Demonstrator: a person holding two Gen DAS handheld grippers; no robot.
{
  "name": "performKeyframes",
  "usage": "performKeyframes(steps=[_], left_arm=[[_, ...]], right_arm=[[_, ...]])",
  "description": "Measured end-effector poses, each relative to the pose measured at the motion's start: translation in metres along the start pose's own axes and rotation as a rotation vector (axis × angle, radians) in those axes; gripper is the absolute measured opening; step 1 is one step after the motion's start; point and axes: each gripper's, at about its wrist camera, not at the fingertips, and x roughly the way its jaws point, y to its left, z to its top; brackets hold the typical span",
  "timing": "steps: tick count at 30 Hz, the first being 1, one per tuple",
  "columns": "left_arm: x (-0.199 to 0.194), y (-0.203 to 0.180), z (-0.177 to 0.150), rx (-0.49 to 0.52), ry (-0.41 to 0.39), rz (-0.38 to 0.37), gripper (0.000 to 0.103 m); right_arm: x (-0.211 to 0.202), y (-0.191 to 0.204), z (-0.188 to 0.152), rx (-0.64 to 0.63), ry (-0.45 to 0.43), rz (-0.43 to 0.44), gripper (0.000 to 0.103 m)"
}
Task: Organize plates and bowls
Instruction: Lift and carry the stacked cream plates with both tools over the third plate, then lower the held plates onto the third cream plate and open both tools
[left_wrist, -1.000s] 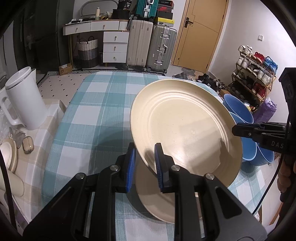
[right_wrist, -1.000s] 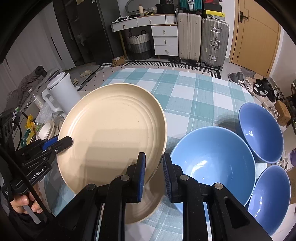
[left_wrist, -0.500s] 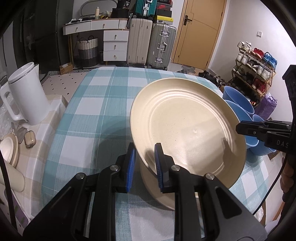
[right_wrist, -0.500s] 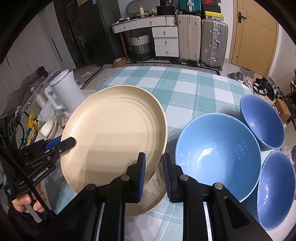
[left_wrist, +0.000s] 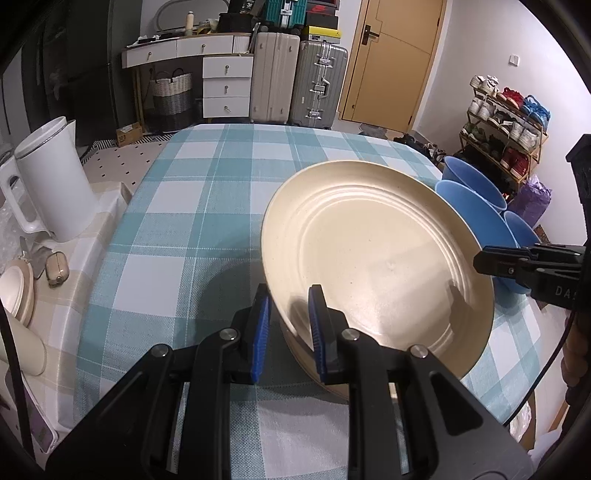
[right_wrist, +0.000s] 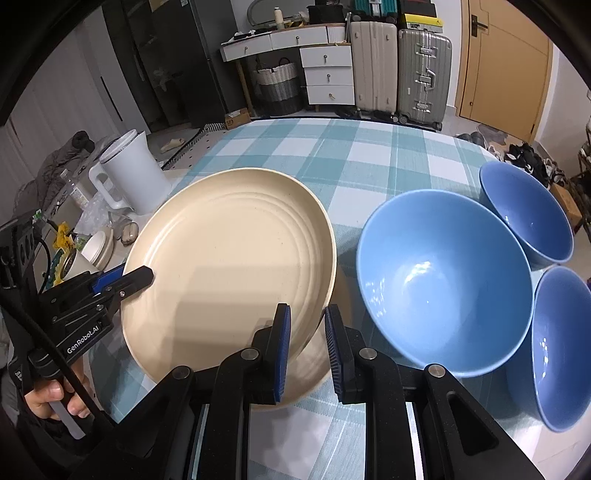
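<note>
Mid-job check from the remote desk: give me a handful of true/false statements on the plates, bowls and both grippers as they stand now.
1. Both grippers hold the same cream plate. True: the left gripper and the right gripper clamp opposite rims.
2. A second cream plate lies on the table under the held one. True.
3. There are two blue bowls. False: three blue bowls sit beside the plates.
4. The held plate is level. False: it is tilted.
5. The white kettle stands on the checked tablecloth. False: it is on a surface beside it.
</note>
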Motion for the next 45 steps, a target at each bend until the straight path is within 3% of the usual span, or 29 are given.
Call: performKeyframes(steps=[30,45], left_arm=[[0.056,-0.006,-0.020,0.074,0.051,0.030,0.017],[0.068,-0.016,-0.027,0.143,0.048,0.074,0.019]], right_arm=[[0.023,-0.005,-0.032,0.044,0.021,-0.035,0.020],[0.039,0.002,-0.039,-0.015,0.023,-0.111,0.020]])
